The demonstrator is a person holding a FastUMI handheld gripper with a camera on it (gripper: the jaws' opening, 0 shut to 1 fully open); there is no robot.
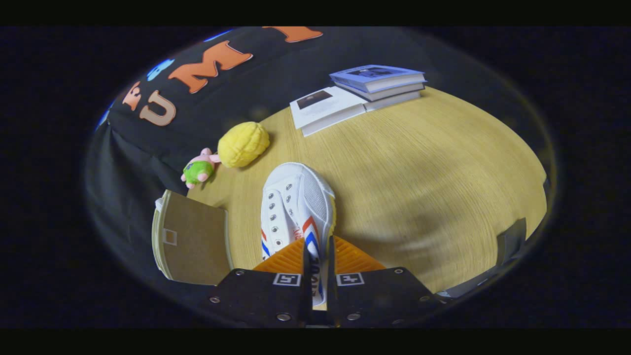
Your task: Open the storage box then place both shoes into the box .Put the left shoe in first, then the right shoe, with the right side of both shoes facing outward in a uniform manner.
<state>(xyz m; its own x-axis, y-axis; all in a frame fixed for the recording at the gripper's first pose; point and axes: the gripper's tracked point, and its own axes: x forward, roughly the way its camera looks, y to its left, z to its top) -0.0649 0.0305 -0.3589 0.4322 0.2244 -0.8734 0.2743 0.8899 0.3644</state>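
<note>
Wooden tabletop (434, 187) carries everything in view. On it a white canvas shoe (296, 207) with red and blue stripes points away, its side wall pinched between the fingers of the gripper (318, 256), which press on it from both sides. Just left stands a brown cardboard box (192, 241). Beyond lie a yellow plush (243, 144), a small pink and green plush toy (199, 169) and stacked books (360, 91).
</note>
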